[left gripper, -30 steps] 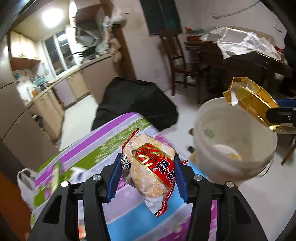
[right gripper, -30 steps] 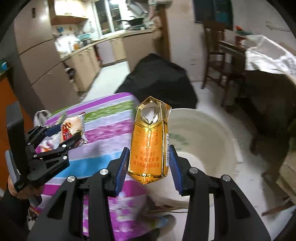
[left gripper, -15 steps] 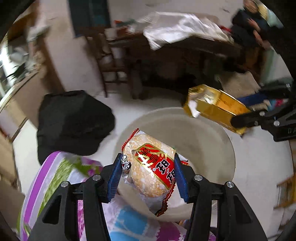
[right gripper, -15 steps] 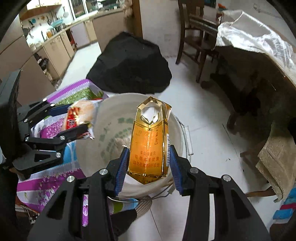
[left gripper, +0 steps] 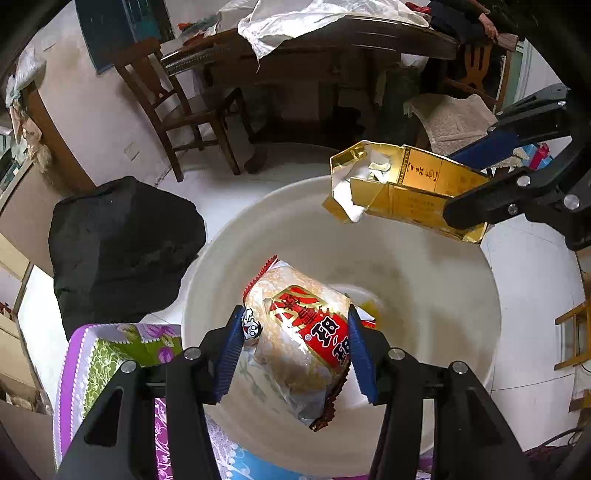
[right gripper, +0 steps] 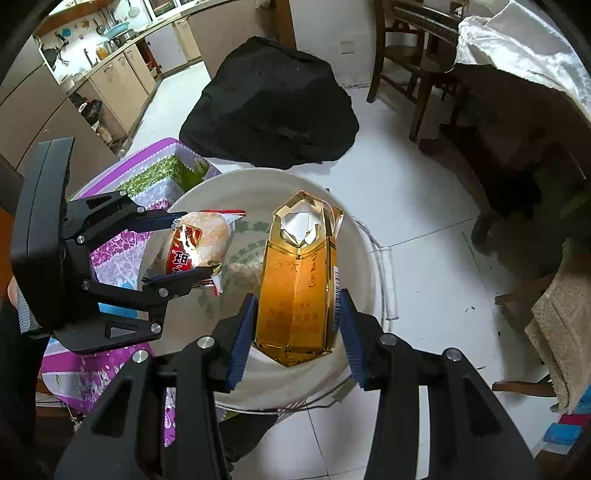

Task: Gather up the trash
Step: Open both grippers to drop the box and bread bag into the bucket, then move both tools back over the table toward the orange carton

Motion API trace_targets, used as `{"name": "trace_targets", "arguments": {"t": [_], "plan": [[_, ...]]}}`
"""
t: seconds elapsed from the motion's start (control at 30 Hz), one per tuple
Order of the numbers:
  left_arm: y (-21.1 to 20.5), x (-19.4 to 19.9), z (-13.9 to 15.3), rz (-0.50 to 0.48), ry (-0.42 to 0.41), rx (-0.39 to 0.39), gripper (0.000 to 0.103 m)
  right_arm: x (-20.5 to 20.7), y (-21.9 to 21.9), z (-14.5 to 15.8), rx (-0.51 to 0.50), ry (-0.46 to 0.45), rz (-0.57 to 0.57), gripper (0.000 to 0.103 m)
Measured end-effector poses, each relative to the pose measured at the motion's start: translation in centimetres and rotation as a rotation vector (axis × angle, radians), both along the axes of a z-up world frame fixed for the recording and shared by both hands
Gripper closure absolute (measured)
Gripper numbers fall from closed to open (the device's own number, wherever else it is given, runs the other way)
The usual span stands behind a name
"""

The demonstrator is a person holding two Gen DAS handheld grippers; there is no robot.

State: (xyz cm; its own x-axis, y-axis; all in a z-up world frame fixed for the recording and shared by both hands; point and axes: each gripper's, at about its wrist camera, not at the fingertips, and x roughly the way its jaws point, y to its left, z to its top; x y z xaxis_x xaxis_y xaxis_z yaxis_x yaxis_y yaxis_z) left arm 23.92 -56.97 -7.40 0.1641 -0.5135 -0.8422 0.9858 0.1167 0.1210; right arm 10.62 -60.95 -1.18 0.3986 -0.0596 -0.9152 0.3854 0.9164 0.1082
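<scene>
My left gripper (left gripper: 293,332) is shut on a clear snack packet with a red label (left gripper: 299,339) and holds it over the open white bucket (left gripper: 424,266). My right gripper (right gripper: 297,315) is shut on an opened gold carton (right gripper: 299,284), also above the bucket (right gripper: 354,236). The right gripper and gold carton (left gripper: 402,188) show at the upper right of the left wrist view. The left gripper (right gripper: 192,245) with the packet (right gripper: 197,240) shows at the left of the right wrist view. Some scraps lie at the bucket's bottom.
A table with a purple, green and blue flowered cloth (right gripper: 147,181) touches the bucket's left side. A black bag (right gripper: 273,103) lies on the white tile floor beyond. A wooden chair (left gripper: 177,99) and a dark table with a white sheet (left gripper: 332,29) stand behind.
Both grippers have swung from over the table to above the bucket's mouth, still holding the snack packet and gold carton. The view now looks down into the bucket.
</scene>
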Motion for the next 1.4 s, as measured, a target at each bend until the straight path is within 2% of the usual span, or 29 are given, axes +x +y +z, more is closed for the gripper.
{"name": "trace_targets", "arguments": {"t": [0.17,0.23,0.43,0.6,0.83,1.13,1.3,1.4], "plan": [[0.3,0.5,-0.8,0.009,-0.012,-0.006,0.046,0.6,-0.2,-0.5,0.02,-0.02,0.0,0.057],[1.0,0.4,-1.0,0.024,-0.026,-0.014,0.041,0.7,-0.6,-0.6,0.017,-0.027,-0.028,0.044],[2.1,0.9,-0.9,0.042,-0.034,-0.019,0.041,0.3,-0.8,-0.6,0.017,-0.046,-0.048,0.045],[3.6,0.1,0.3,0.046,-0.03,-0.059,0.041,0.0,0.0,-1.0,0.0,-0.034,-0.038,0.045],[5.9,-1.9,2.3,0.11,-0.096,-0.124,0.041,-0.6,2.2,-0.5,-0.027,-0.069,-0.012,0.045],[10.6,-3.5,3.2,0.269,-0.178,-0.157,0.041,-3.0,5.6,0.8,-0.205,-0.21,-0.063,0.045],[14.1,-3.7,3.4,0.359,-0.202,-0.201,0.039,-4.0,7.7,0.8,-0.303,-0.281,-0.079,0.045],[16.5,-4.2,3.3,0.408,-0.188,-0.238,0.038,-4.5,9.4,0.7,-0.327,-0.334,-0.073,0.045]]}}
